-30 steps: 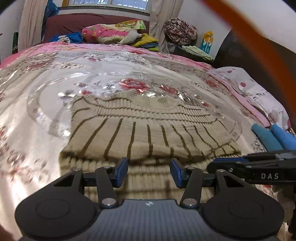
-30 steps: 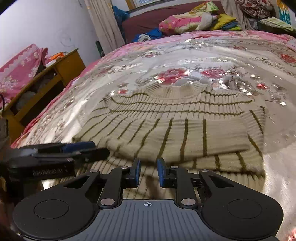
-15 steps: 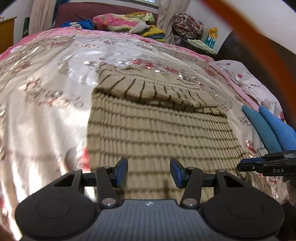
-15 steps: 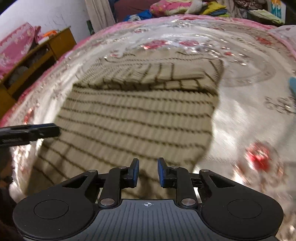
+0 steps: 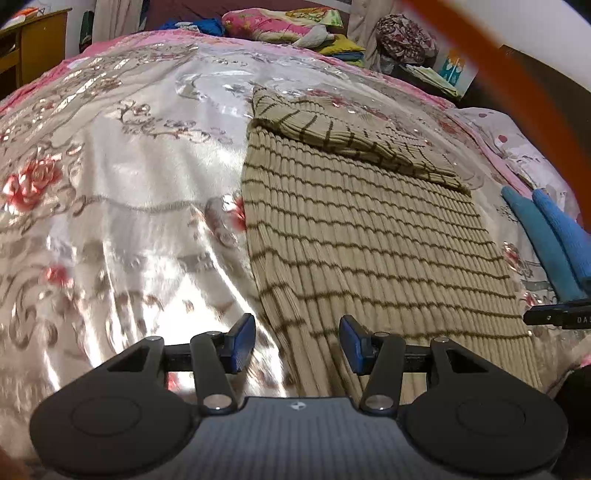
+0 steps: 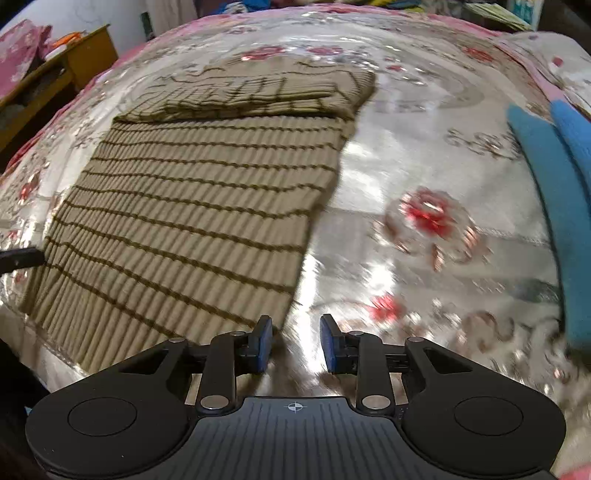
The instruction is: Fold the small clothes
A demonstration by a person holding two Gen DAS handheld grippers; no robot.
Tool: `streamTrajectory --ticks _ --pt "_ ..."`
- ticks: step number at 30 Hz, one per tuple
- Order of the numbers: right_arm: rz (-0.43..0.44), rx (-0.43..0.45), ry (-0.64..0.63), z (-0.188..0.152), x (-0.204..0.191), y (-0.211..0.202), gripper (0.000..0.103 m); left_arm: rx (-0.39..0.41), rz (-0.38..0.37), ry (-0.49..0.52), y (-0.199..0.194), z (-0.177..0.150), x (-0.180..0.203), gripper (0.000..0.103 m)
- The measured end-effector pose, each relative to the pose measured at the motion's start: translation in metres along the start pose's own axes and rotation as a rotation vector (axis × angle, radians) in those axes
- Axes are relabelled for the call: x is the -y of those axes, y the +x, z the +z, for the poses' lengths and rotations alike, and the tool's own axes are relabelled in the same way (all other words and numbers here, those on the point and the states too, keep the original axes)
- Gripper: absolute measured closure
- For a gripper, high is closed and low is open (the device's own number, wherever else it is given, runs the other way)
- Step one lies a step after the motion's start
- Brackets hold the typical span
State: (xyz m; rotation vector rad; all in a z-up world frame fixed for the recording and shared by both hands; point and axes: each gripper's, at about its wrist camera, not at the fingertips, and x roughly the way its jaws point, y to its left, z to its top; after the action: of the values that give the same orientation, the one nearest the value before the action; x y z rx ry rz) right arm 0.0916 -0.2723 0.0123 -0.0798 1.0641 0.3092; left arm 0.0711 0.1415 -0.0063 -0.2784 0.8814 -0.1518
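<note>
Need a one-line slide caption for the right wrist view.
Open right gripper at the near right corner of a striped beige sweater on a floral bedspread.

We see a shiny bedspread (image 5: 110, 206) with red roses on it, spread over the bed under both grippers. Far ahead of the left gripper lies a heap of bright pillows (image 5: 280, 24), with a dark flowery bundle (image 5: 404, 37) beside it. Far off to the left stands a wooden cabinet (image 5: 37, 44). On the right lie two blue cloths (image 6: 554, 177), touching each other.
</note>
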Motion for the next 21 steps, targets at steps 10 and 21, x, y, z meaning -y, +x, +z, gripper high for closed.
streamTrajectory --ticks 10,21 --pt "0.175 -0.004 0.225 -0.027 0.019 -0.011 0.074 -0.012 -0.03 -0.03 -0.001 -0.01 0.004 0.049" --pt "0.305 -0.019 0.329 -0.042 0.019 -0.001 0.072 -0.02 -0.052 -0.035 -0.004 -0.016 0.007 0.051"
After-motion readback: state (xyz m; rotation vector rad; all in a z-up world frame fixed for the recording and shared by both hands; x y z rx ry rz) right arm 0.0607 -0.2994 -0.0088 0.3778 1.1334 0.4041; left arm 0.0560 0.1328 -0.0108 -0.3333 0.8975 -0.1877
